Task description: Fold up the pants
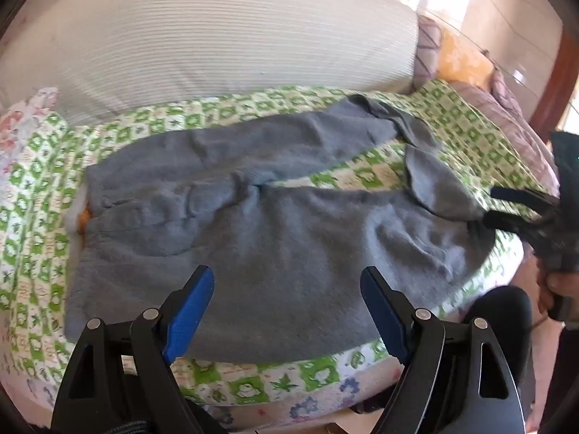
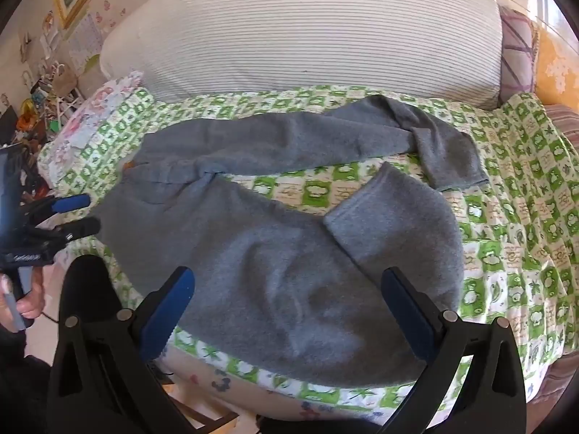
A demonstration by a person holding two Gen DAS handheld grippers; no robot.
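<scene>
Left gripper: jaws spread wide, nothing between them, poised above the near edge of the bed over the waist-and-seat area of the pants. Right gripper: jaws likewise apart and empty, above the same near edge, over the near leg; in the left wrist view this gripper appears at the right, its tips just beside the turned-back cuff, and contact cannot be confirmed.

The pants are grey fleece, spread flat on the green patterned quilt with the waistband toward the left end of the bed and both legs running toward the right end. The near leg is doubled back at its cuff; the far leg is bent near the striped bolster along the far edge.

Handling assessment: the fabric appears soft, thick, light and limp. It will drape and bunch, not slip, and is not fragile. Recommended grip points: pinch the near-leg cuff hem and the waistband edge, taking both layers, so the leg lifts evenly when carried over.
</scene>
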